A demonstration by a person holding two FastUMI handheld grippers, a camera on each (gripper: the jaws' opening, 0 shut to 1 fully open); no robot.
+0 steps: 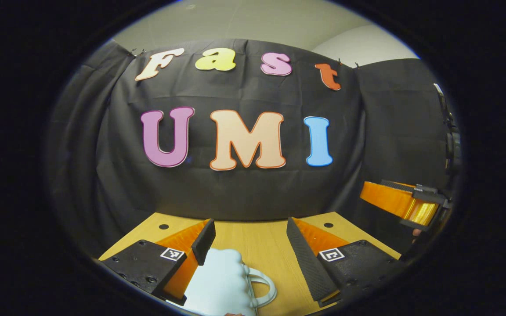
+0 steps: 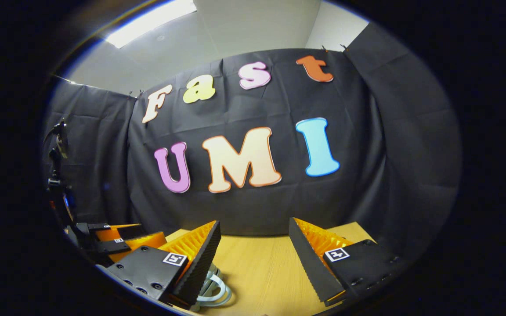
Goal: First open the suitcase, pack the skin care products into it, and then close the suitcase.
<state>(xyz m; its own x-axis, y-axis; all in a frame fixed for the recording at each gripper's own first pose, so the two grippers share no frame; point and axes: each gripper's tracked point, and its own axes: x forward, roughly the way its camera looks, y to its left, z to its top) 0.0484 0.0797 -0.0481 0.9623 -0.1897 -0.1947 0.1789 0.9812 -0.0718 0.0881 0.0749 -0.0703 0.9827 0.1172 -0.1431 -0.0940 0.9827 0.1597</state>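
Both grippers spread wide above the table (image 1: 253,245).
My left gripper (image 1: 250,243) has the pale suitcase (image 1: 220,281) low between its fingers, untouched; its looped handle (image 1: 264,287) looks stiff, light, easiest to hook.

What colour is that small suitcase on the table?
Pale blue suitcase, best seen in the left gripper view.

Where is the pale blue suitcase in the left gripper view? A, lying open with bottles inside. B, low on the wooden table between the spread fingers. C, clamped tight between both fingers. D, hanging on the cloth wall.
B: the suitcase sits low on the table, handle to one side, between the wide-apart fingers of the left gripper, and it looks closed.
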